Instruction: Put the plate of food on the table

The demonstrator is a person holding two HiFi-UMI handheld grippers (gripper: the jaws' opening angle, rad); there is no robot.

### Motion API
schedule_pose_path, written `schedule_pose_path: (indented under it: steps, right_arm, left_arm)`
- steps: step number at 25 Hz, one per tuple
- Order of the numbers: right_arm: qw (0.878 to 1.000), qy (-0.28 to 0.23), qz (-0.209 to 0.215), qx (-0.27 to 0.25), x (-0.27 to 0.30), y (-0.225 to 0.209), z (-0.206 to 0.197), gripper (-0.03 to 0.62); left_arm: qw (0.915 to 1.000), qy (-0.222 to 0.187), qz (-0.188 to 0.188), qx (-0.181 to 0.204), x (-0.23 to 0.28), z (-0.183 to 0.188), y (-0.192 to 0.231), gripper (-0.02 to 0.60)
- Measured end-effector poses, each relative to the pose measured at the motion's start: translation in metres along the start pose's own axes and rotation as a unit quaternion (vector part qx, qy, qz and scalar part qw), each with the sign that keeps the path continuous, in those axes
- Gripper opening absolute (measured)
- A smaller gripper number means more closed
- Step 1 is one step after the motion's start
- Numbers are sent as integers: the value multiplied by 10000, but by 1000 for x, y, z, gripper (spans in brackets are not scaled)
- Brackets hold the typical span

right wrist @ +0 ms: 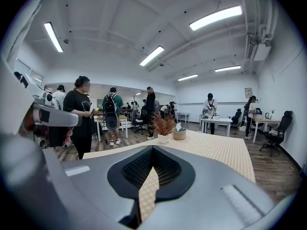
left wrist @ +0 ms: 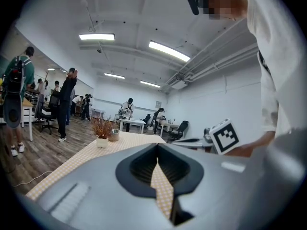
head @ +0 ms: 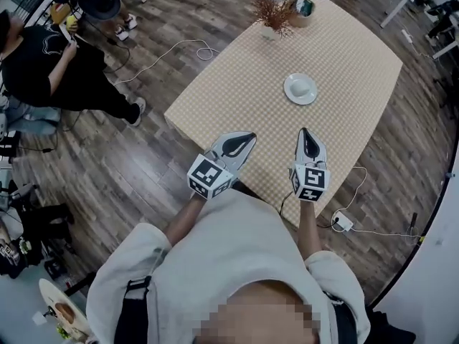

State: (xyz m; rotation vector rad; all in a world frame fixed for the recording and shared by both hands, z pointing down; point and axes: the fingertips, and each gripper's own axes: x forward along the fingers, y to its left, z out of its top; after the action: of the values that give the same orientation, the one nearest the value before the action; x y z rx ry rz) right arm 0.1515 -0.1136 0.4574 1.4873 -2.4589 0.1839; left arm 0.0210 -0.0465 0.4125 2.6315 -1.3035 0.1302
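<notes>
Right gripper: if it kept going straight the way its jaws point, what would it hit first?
Probably the checked table top, as the right gripper tilts slightly down over its near edge; the white dish lies further along that line. Height is unclear.

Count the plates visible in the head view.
2. A white plate sits on the checkered table, mid-surface. A plate of food lies at the frame's bottom-left edge, off the table and partly cut off. Others may be hidden from this view.
</notes>
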Motion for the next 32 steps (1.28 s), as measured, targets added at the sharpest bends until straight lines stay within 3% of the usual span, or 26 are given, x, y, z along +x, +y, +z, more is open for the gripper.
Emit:
schedule_pose_path:
  steps: [13,22,32]
  right_arm:
    - [9990,-165,-228,347,-72,76,4,-3]
    - [9959,-90,-722,530,-95,144,-5,-3]
    - [9903,27,-1241,622,-131,193,-24,-3]
  left_arm:
    - [9990,-128,-436,50,-37,0,-3,8]
    - [9976,-57,-684,49,-111,-12,27,8]
    - [9928,-38,-1196,11,-152,-27,19,8]
